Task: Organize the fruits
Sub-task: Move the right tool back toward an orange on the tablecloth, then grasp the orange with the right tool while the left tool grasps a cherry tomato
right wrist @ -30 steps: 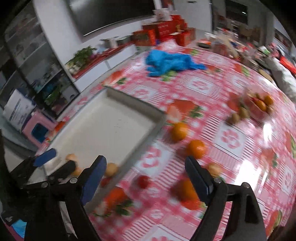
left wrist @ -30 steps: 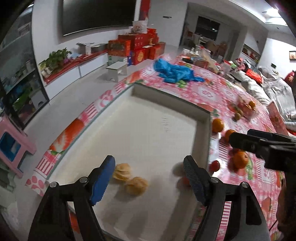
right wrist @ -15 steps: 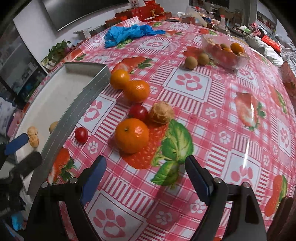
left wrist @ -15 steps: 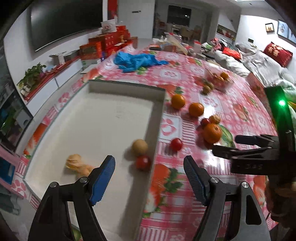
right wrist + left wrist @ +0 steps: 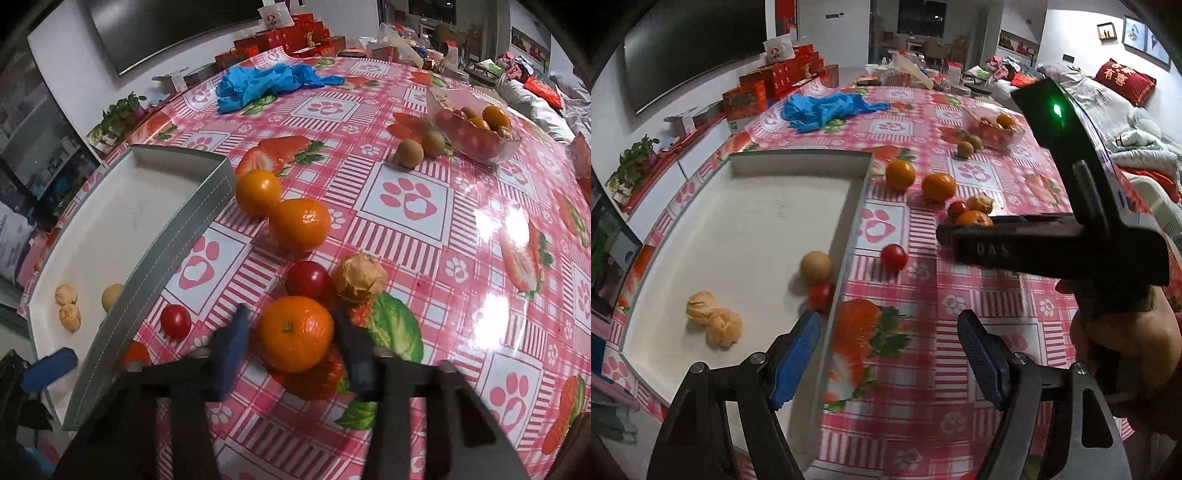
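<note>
My right gripper has its fingers on both sides of an orange mandarin on the tablecloth; the fingers are blurred and close to its sides. Touching cannot be told. The mandarin also shows in the left wrist view. Behind it lie a red tomato, a husked fruit and two more mandarins. A small tomato lies by the grey tray. My left gripper is open and empty over the tray's near right rim. The tray holds two husked fruits, a tan round fruit and a tomato.
A clear bowl of fruit stands far right, with two kiwis beside it. Blue gloves lie at the far side of the table. Red boxes stand beyond the table. The right gripper's body crosses the left wrist view.
My right gripper has moved forward and down onto the nearest mandarin and its fingers have narrowed around it. My left gripper has shifted slightly right along the tray's rim.
</note>
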### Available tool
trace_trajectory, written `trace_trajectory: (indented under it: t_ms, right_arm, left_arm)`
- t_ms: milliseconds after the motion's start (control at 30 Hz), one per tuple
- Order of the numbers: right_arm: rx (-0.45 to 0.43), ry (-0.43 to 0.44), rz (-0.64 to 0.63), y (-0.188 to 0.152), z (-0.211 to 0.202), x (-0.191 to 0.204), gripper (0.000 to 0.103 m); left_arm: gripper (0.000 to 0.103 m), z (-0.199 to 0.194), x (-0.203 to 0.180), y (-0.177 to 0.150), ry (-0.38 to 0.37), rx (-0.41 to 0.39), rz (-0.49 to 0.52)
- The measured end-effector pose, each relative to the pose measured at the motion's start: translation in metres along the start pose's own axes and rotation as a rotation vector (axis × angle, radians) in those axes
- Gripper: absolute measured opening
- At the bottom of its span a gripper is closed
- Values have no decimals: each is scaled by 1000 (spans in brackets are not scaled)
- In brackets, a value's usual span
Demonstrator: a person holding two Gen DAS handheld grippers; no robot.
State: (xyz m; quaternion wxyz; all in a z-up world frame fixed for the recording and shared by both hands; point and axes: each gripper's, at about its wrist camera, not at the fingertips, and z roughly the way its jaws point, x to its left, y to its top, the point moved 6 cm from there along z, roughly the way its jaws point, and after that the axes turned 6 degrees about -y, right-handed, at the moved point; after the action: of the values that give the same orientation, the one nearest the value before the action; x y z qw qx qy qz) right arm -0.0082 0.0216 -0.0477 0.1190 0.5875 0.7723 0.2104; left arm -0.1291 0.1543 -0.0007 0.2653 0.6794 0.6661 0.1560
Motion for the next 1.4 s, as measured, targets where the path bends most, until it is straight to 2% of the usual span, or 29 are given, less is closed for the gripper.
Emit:
trace_trajectory:
  t_ms: [167, 300, 400, 567, 833, 933, 1000, 1033, 1067, 1100, 1200, 1267, 1400]
  right_arm:
    - [-7, 23, 23, -12, -12, -21, 43]
    - [-13, 1, 66, -28, -24, -50, 43]
    - [-19, -19, 103, -42, -32, -74, 43]
    - [-39, -30, 144, -58, -46, -98, 43]
    - [-64, -17, 160, -66, -54, -107, 43]
    - [-75, -36, 159, -69, -56, -112, 43]
    - [-82, -51, 164, -72, -58, -118, 43]
    - [-86, -61, 169, -73, -59, -121, 43]
    - [-90, -71, 175, -74, -60, -124, 43]
    - [-93, -79, 180, -76, -61, -127, 43]
    - [-106, -93, 200, -80, -64, -135, 43]
    - [-120, -110, 199, -83, -65, -137, 43]
    - [-132, -142, 177, -85, -65, -135, 44]
  left_arm:
    - [77, 9, -17, 2, -4, 19, 16]
    - [77, 21, -42, 3, -32, 44, 60]
    - [77, 34, -53, 4, 18, 53, 91]
    - [77, 59, -37, 13, 67, 85, -14]
    - [77, 79, -21, 34, 130, 45, -96]
    - [64, 80, -20, 40, 151, 18, -99]
    - [38, 79, -27, 40, 108, 16, -93]
    - [34, 79, -29, 39, 110, 17, -81]
    - [24, 78, -33, 38, 105, 19, -61]
    - [21, 77, -38, 35, 94, 22, -46]
    - [22, 68, -54, 20, 42, 24, -12]
    - [22, 61, -61, 9, 34, 15, 9]
    - [22, 51, -57, -1, 24, 2, -16]
